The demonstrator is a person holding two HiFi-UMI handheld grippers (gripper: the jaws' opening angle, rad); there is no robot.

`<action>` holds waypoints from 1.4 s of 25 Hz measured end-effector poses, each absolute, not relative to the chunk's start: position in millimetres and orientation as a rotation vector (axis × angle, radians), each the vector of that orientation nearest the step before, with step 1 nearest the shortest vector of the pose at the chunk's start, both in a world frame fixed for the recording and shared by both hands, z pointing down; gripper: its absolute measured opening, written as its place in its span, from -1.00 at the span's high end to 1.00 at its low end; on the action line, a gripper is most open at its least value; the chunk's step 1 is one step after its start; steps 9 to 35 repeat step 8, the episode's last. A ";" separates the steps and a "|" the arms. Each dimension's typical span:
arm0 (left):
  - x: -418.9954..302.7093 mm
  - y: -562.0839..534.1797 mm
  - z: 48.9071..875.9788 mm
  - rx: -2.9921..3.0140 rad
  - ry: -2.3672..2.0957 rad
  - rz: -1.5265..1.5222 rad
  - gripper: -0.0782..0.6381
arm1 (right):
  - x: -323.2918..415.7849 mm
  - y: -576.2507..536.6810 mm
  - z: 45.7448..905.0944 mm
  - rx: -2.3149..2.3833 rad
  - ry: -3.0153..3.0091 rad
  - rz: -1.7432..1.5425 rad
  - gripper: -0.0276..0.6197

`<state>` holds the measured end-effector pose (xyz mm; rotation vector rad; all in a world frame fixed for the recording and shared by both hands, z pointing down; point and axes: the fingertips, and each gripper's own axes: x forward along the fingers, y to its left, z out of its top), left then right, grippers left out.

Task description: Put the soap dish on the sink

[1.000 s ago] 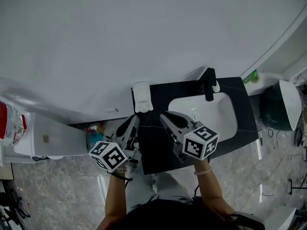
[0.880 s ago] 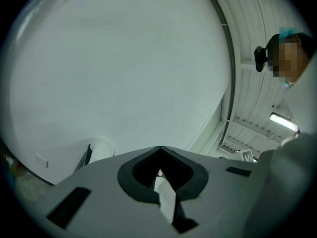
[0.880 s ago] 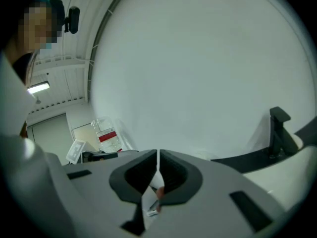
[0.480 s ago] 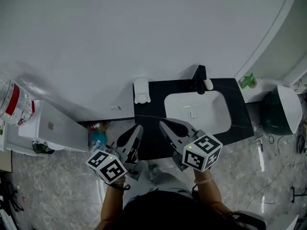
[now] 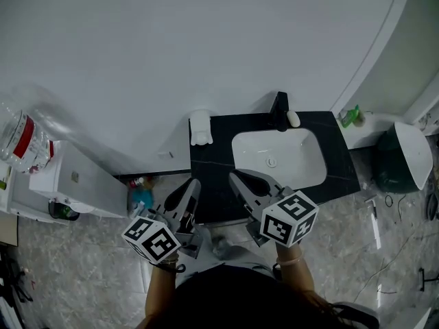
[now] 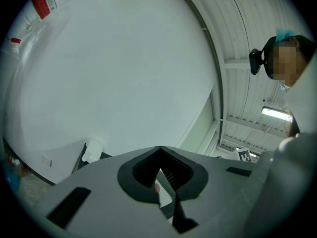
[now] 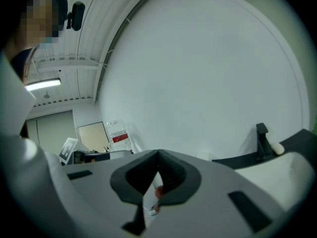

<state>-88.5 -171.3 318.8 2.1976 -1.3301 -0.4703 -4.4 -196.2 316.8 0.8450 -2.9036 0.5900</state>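
The white soap dish (image 5: 200, 128) rests on the far left corner of the black countertop (image 5: 211, 162), beside the white sink basin (image 5: 278, 157) and black faucet (image 5: 280, 111). In the left gripper view the soap dish (image 6: 92, 151) shows low at the left, against the wall. My left gripper (image 5: 194, 183) hovers off the counter's near edge, shut and empty; its tip (image 6: 159, 149) points level at the wall. My right gripper (image 5: 232, 176) is held over the counter's near edge, also shut with nothing in it. The right gripper view shows its tip (image 7: 158, 153) and the faucet (image 7: 262, 142) at the right.
A white cabinet (image 5: 68, 184) with a red-labelled bottle (image 5: 20, 139) stands at the left. A blue item (image 5: 139, 197) lies on the floor by the counter. A green bottle (image 5: 352, 115) and a dark bin with a white lid (image 5: 399, 155) are to the right.
Both grippers have drawn back from over the counter toward the person and risen. The soap dish stays on the counter's far left corner.
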 end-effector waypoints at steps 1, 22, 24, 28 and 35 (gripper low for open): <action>-89.5 -172.0 319.0 2.192 -1.342 -0.465 0.77 | -3.9 -196.6 316.3 0.846 -2.906 0.591 0.85; -94.9 -180.4 331.0 2.103 -1.298 -0.464 0.77 | -4.4 -206.2 318.3 0.857 -2.910 0.612 0.86; -94.9 -180.4 331.0 2.103 -1.298 -0.464 0.77 | -4.4 -206.2 318.3 0.857 -2.910 0.612 0.86; -94.9 -180.4 331.0 2.103 -1.298 -0.464 0.77 | -4.4 -206.2 318.3 0.857 -2.910 0.612 0.86; -94.9 -180.4 331.0 2.103 -1.298 -0.464 0.77 | -4.4 -206.2 318.3 0.857 -2.910 0.612 0.86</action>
